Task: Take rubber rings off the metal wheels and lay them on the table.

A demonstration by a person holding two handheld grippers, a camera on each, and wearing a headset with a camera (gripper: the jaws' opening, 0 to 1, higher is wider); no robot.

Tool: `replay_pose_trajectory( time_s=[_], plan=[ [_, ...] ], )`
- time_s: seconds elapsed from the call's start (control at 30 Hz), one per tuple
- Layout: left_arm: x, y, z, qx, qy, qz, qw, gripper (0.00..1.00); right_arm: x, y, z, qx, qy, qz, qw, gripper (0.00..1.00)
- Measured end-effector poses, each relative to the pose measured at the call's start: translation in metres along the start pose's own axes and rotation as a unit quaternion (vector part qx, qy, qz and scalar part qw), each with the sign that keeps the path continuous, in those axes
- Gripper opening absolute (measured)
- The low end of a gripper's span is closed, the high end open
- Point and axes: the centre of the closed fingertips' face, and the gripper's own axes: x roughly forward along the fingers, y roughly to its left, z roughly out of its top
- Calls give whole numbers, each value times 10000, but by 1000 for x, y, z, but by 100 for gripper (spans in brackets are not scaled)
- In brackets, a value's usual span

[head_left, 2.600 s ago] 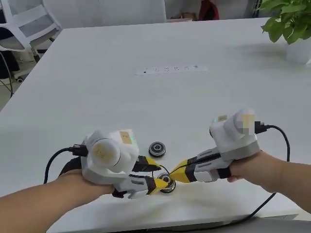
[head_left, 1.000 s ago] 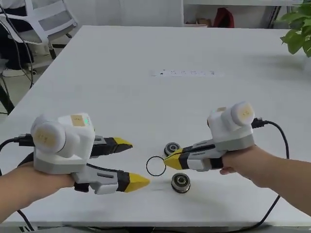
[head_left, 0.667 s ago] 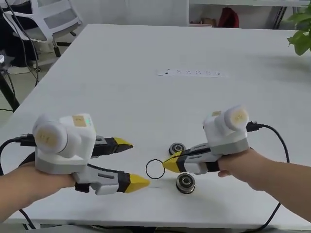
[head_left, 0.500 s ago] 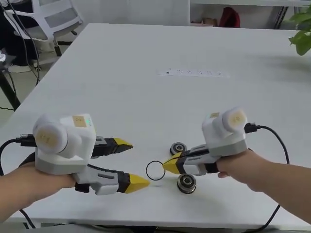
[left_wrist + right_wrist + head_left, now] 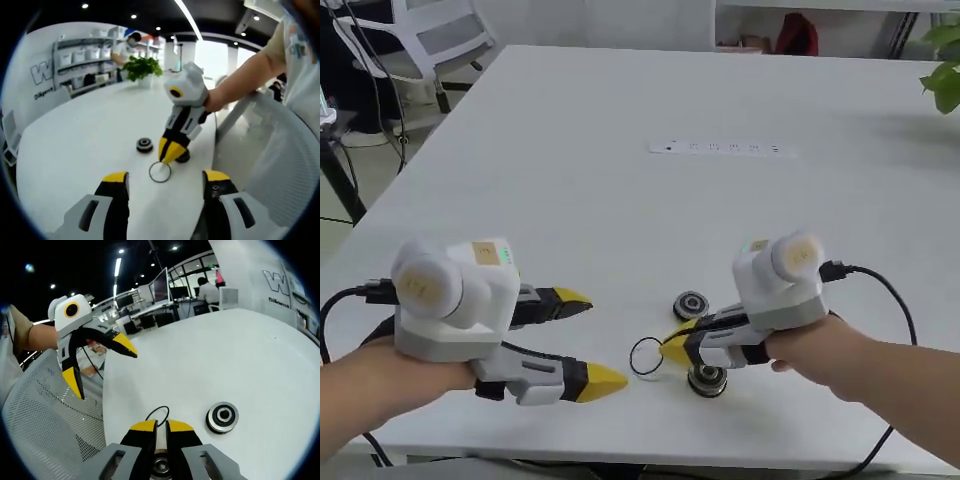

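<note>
My right gripper (image 5: 670, 351) is shut on a thin black rubber ring (image 5: 645, 357), which hangs from its yellow tips low over the white table (image 5: 620, 200). A metal wheel (image 5: 707, 379) lies right under that gripper, and a second wheel (image 5: 691, 305) lies just beyond it. In the right gripper view the ring (image 5: 157, 413) loops out from between the closed jaws, with one wheel (image 5: 222, 418) to the right. My left gripper (image 5: 588, 338) stands open to the left, holding nothing. In the left gripper view the ring (image 5: 160, 172) lies ahead between the wide jaws.
A white power strip (image 5: 712, 148) is set into the table's middle. An office chair (image 5: 420, 40) stands at the far left corner and a plant (image 5: 945, 85) at the far right. The near table edge (image 5: 650, 462) runs just below the grippers. A black cable (image 5: 895, 300) trails from the right gripper.
Both grippers were together on a wheel at first. The left gripper then drew back to the left and opened. The right gripper carried the ring slightly nearer and lower, over the front wheel.
</note>
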Motion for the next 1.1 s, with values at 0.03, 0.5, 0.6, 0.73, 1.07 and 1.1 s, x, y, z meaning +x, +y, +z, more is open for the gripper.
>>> replay_pose_trajectory(
  time_s=[0.03, 0.5, 0.6, 0.73, 1.07, 1.1],
  plan=[
    [0, 0, 0, -3, 9, -7, 10000, 60, 0, 0, 0, -2, 3, 5, 10000, 6],
    [6, -1, 7, 46, 40, -84, 9999, 60, -17, -2, 7, -93, -192, -16, 9998, 22],
    [9, -3, 9, 77, 44, -120, 9999, 60, -22, -1, 7, -102, -249, -9, 9996, 24],
    [13, -3, 12, 108, 52, -158, 9998, 60, -29, -1, 8, -146, -306, -9, 9994, 27],
    [23, -6, 20, 176, 59, -240, 9995, 59, -49, -3, 2, -253, -366, -46, 9990, 33],
    [25, -7, 20, 187, 62, -255, 9995, 59, -51, -4, 1, -259, -372, -56, 9990, 34]
  ],
)
